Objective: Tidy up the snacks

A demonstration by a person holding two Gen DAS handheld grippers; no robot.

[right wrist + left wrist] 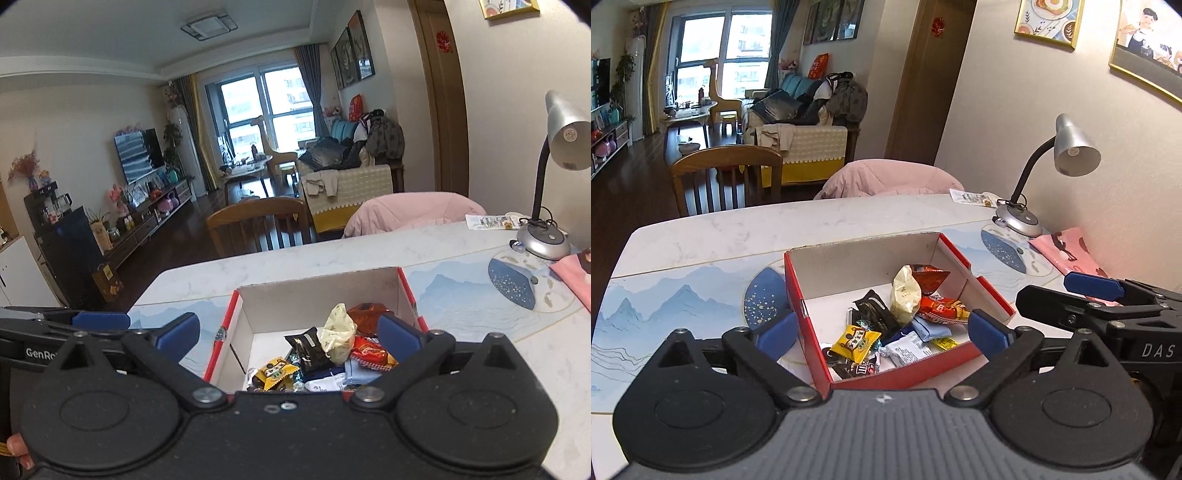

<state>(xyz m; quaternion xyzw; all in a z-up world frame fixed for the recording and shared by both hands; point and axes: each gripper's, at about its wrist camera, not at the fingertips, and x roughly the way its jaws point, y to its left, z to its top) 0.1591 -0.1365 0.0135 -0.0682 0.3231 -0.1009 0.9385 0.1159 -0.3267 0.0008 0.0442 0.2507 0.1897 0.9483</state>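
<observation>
A red cardboard box [809,295] with a pale inside sits on a marble-topped bench [738,229], resting partly on a blue mountain-print mat [665,295]. The snacks lie in a loose heap against the box's near wall: a yellow packet [855,342], a black packet [873,312], a cream pouch [905,295], a dark orange bag [929,277] behind it, a red-and-orange packet [942,308], and a light blue packet [929,328] among smaller wrapped sweets.

The left gripper [882,330] hangs above the near edge of the box with its blue pads spread wide — released, nothing between them. Its left pad sits outside the box wall, its right pad over the box's right side. The right gripper [288,332] hovers beside it, likewise spread wide and holding nothing, looking down into the same box from slightly further right. In the left wrist view the right gripper's black frame shows at the right edge.

A silver desk lamp [1071,144] stands at the bench's far right near a pink patterned cloth [1067,251]. A pink garment [886,177] drapes a chair beyond the bench, next to a wooden chair [724,162].
</observation>
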